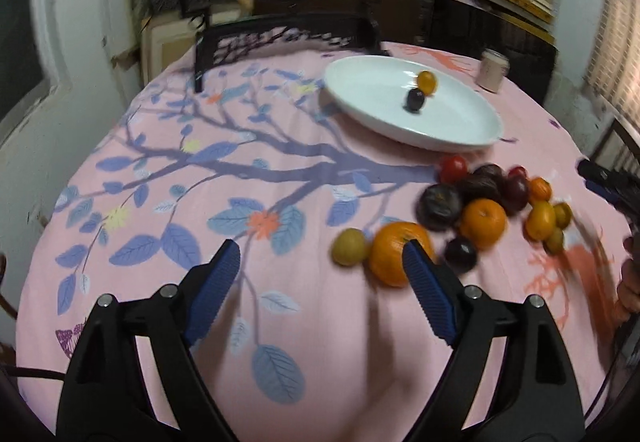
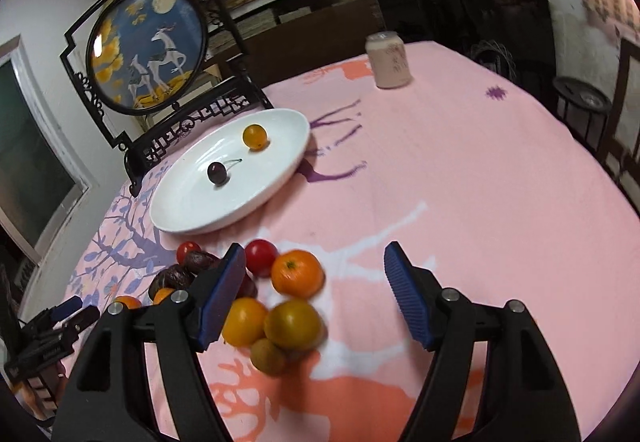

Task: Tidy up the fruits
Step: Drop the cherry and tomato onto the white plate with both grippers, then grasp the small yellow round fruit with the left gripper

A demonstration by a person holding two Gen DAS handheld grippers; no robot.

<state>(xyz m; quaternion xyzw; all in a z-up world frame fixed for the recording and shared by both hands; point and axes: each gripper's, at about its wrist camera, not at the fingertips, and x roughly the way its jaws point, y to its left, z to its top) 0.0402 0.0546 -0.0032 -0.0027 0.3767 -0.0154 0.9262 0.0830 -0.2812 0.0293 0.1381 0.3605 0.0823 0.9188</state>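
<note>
A: Fingers? The left gripper stands wide open and empty, the right gripper likewise.

B: And the fruit?

A: Two pieces lie in the white plate; the fruit pile waits on the pink cloth.

B: Picking again, I'd judge: straddle one, then close.

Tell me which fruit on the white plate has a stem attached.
The dark cherry, lying nearer the plate's middle. A thin stem curves off it across the white surface. The other fruit there, the small yellow-orange one, shows no stem.
</note>
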